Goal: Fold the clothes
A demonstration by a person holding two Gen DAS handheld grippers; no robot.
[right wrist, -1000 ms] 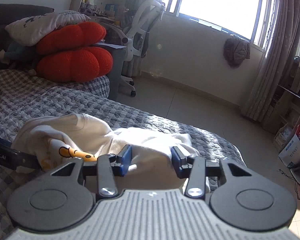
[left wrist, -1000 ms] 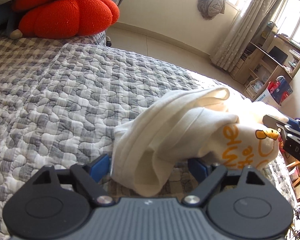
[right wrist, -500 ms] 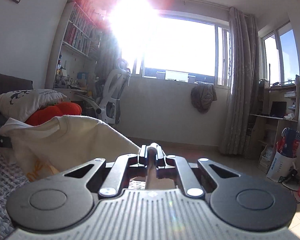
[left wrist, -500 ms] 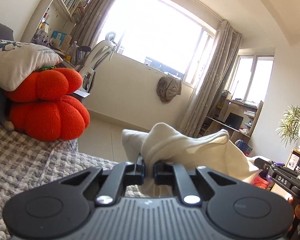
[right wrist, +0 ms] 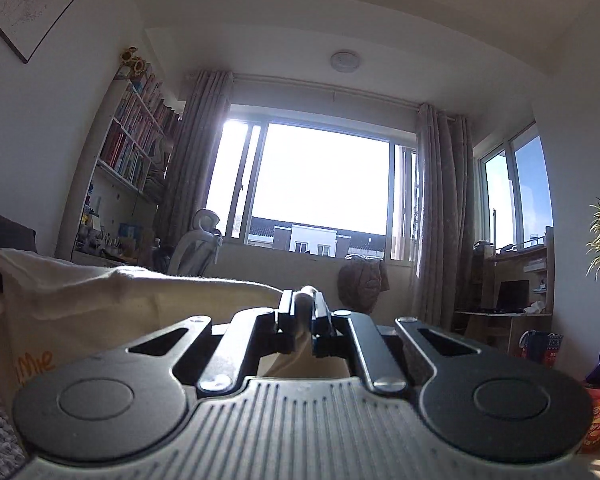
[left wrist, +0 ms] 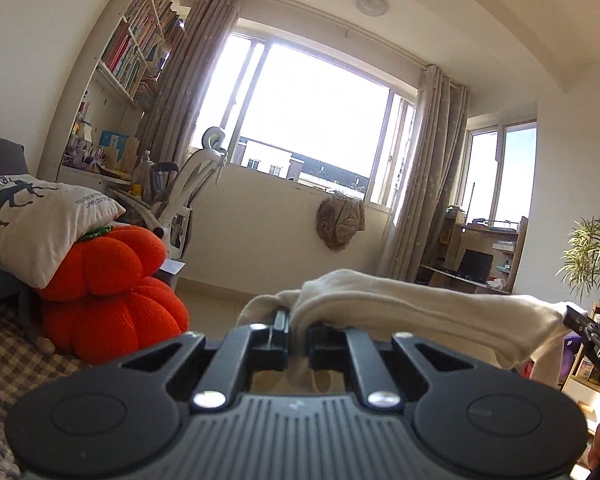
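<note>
Cream cotton garment, printed with orange lettering visible in the right wrist view, hangs stretched between 2 grippers held up in the air. The left gripper has its jaws pressed together on a bunched edge of the cloth; the right gripper likewise pinches a fold of the same cloth. Judged from this arrangement, the task is at an early stage: the garment is lifted and spread, but no fold is visible, and laying it flat and all folding appear to remain. A grey quilted bed cover is visible only at the lower left, below the garment. On it rest 2 stacked orange pumpkin-shaped cushions beneath a white printed pillow. Beyond lie a wide bright window with grey curtains, a wall bookshelf, a white office chair, a desk with shelves at right, and a potted plant.
</note>
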